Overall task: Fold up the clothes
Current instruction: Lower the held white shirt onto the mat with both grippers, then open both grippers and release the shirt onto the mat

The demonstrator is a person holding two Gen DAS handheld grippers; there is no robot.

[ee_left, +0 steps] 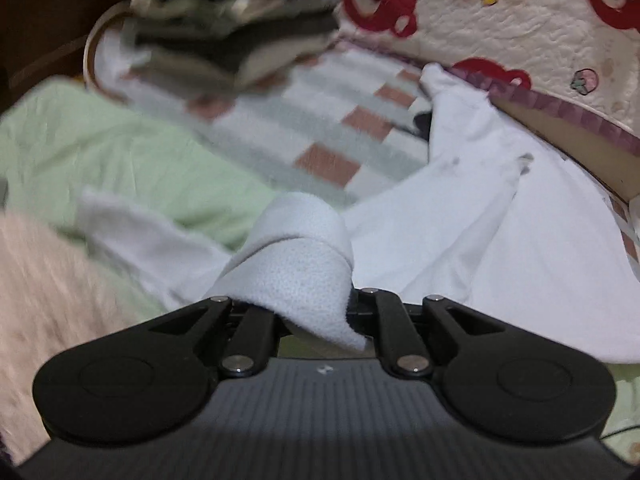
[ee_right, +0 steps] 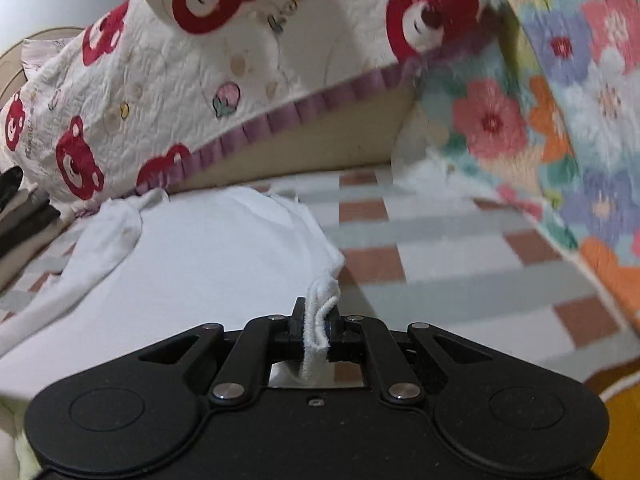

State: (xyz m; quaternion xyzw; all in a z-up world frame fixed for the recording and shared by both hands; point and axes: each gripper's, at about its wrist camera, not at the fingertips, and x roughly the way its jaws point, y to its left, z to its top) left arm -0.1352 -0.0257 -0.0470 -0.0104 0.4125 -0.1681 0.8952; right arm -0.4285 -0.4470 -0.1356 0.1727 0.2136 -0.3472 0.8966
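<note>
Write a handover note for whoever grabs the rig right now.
Left tool: shut on a bunched edge of the white garment.
Right tool: shut on another edge of the same garment.
Garment lies spread and rumpled on the checked blanket, beside the bear quilt. A clothes pile sits at the back.
Done: both edges gripped.
Left: no fold visible yet; make the folds, flatten, release.

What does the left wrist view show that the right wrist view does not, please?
Only the left wrist view shows the pale green cloth and a pink fluffy fabric. Only the right wrist view shows the floral blanket. Both share the white garment, gripped by the left claw and right claw, the checked sheet and the bear-print quilt.
</note>
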